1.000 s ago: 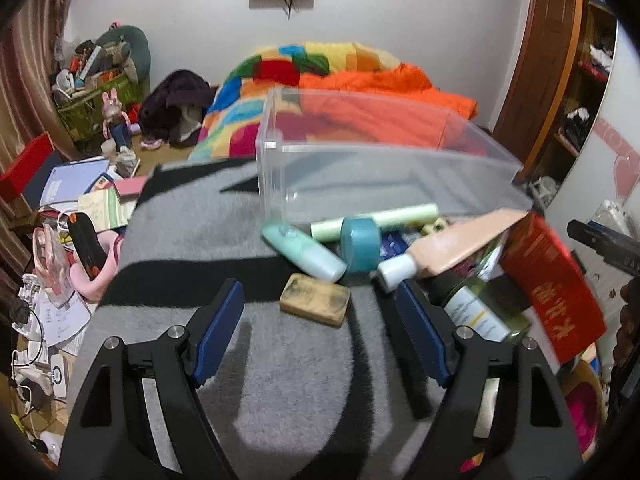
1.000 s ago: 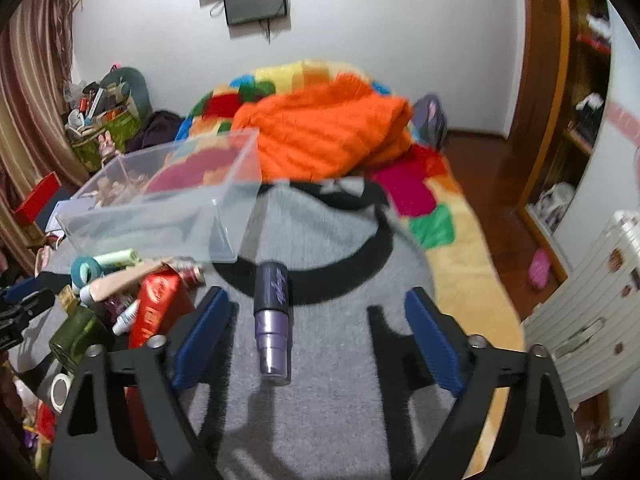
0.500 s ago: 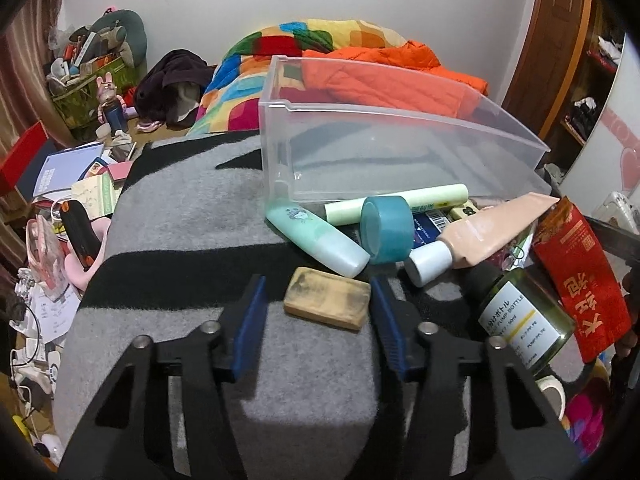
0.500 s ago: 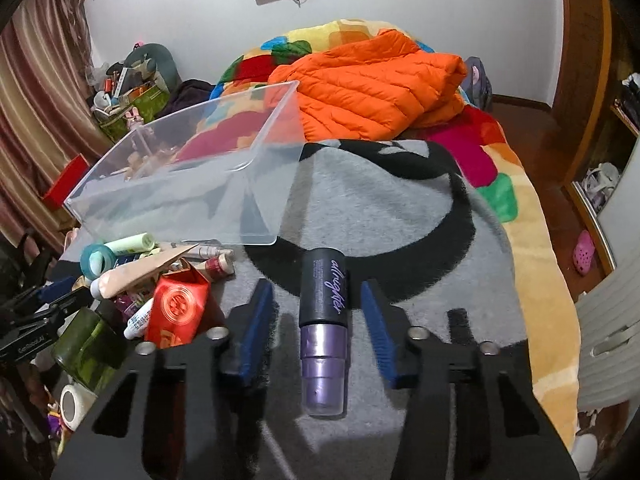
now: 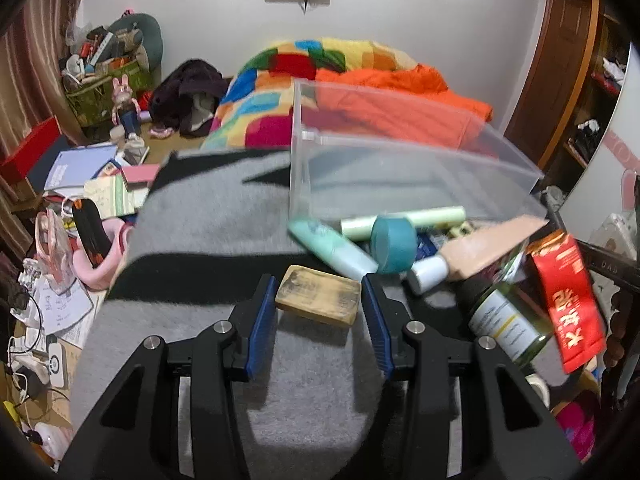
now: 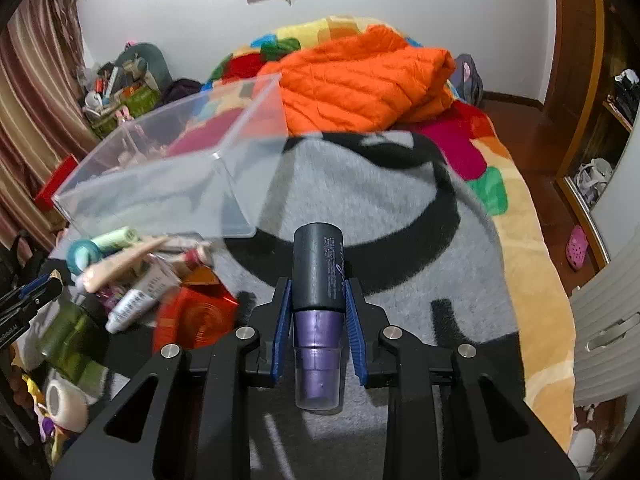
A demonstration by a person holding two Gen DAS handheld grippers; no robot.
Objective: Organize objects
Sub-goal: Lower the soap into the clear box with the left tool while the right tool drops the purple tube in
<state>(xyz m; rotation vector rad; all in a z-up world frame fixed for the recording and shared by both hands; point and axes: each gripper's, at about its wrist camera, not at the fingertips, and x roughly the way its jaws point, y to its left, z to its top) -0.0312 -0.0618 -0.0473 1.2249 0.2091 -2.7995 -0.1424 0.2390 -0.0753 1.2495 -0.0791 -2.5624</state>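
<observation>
My left gripper (image 5: 319, 286) is shut on a tan soap bar (image 5: 318, 294), its blue pads touching both ends, just above the grey blanket (image 5: 224, 232). My right gripper (image 6: 317, 292) is shut on a purple bottle with a black cap (image 6: 318, 312), cap pointing away. A clear plastic bin (image 5: 400, 168) stands behind the soap; it also shows in the right wrist view (image 6: 168, 176). Loose toiletries lie before it: a mint tube (image 5: 332, 246), a teal cap (image 5: 394, 244), a beige tube (image 5: 476, 250), a green bottle (image 5: 504, 320), a red packet (image 5: 568, 300).
An orange jacket (image 6: 360, 76) lies on the multicoloured bedspread (image 6: 484, 160) behind the bin. Books and clutter (image 5: 92, 188) cover the floor at left. A wooden door (image 5: 560, 60) and shelves stand at right. A white radiator (image 6: 604, 332) is at far right.
Both grippers moved forward and closed: the left from wide open onto the soap bar, the right from wide open onto the purple bottle. Both objects appear lifted slightly off the blanket.
</observation>
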